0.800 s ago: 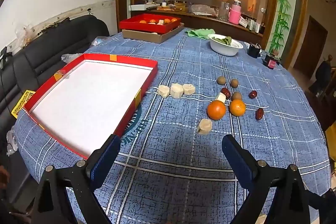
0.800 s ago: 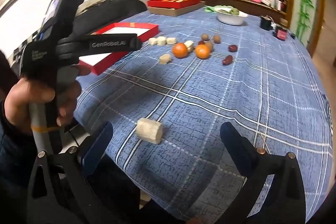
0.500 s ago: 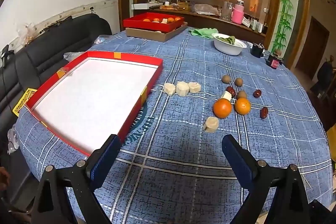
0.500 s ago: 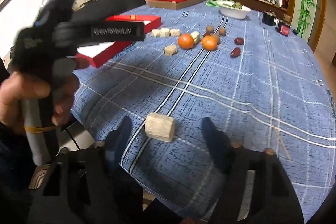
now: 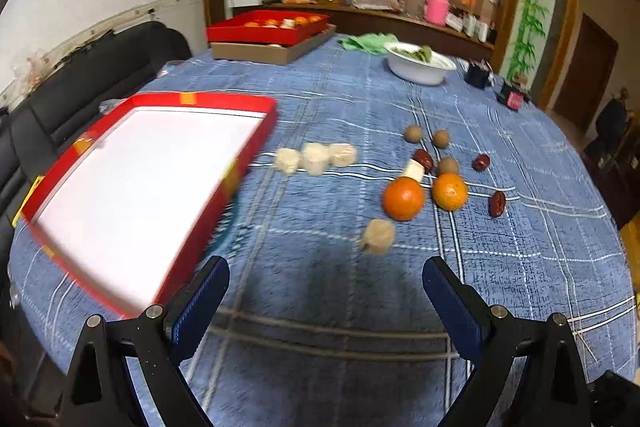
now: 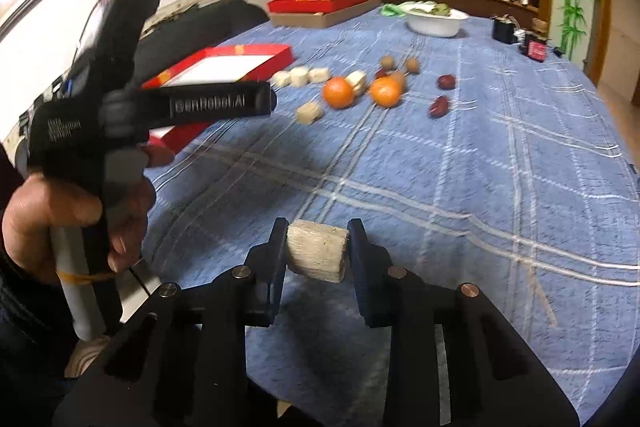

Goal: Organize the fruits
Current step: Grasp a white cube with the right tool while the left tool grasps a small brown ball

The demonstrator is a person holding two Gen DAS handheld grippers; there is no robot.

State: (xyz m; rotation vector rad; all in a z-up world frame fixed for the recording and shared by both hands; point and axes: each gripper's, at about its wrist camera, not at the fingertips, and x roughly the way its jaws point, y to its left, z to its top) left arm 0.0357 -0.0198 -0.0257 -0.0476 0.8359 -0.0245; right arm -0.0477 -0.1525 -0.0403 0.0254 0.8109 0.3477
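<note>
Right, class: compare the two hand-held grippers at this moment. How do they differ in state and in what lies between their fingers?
The left hand-held gripper has its fingers spread wide; the right hand-held gripper has them drawn close. The left one holds nothing, only blue tablecloth showing between its fingers; the right one is shut on a pale sugarcane piece. The left faces the red tray and the scattered fruit. Both share black frames and blue finger pads.
</note>
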